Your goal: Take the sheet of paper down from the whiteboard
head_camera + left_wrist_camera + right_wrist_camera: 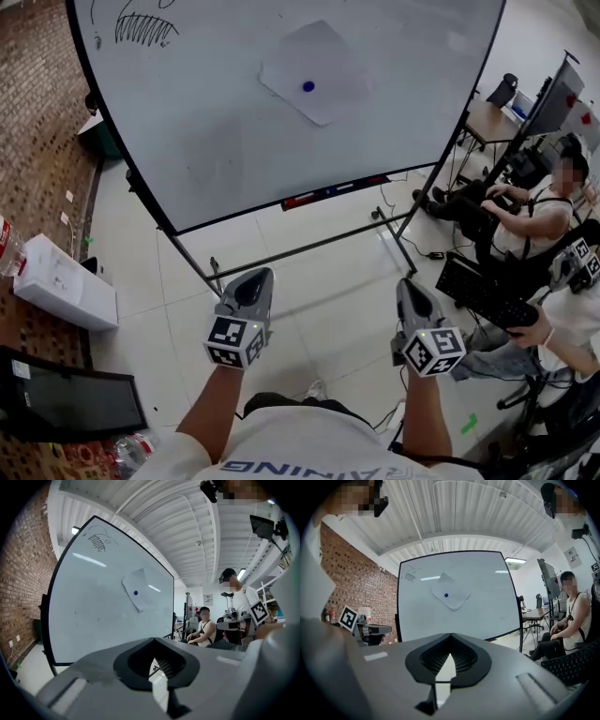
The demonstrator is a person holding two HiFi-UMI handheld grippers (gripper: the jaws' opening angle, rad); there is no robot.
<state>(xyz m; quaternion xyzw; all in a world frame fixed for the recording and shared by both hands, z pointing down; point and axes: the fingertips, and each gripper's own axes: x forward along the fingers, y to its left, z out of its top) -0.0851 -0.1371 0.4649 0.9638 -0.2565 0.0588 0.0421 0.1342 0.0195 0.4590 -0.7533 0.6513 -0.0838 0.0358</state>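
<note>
White sheet of paper (317, 73) sits tilted on the whiteboard (216, 141), pinned by a blue magnet (308, 86) and well apart from both claws. The head view cuts off the board's top and part of a black scribble (145, 28). Held low, the left claw (253, 279) and right claw (411, 286) are each pressed together on nothing. At the left, a white box (64, 281), perhaps closed, hides its contents.

A red-brown brick wall (356, 583) runs along the left, above a glossy white tiled floor (319, 281). Overhead spans a white ribbed metal ceiling (454, 513) with a lit strip lamp (514, 560). At the far right stands a brown wooden desk (486, 120), a black office chair (504, 89) just behind it.
</note>
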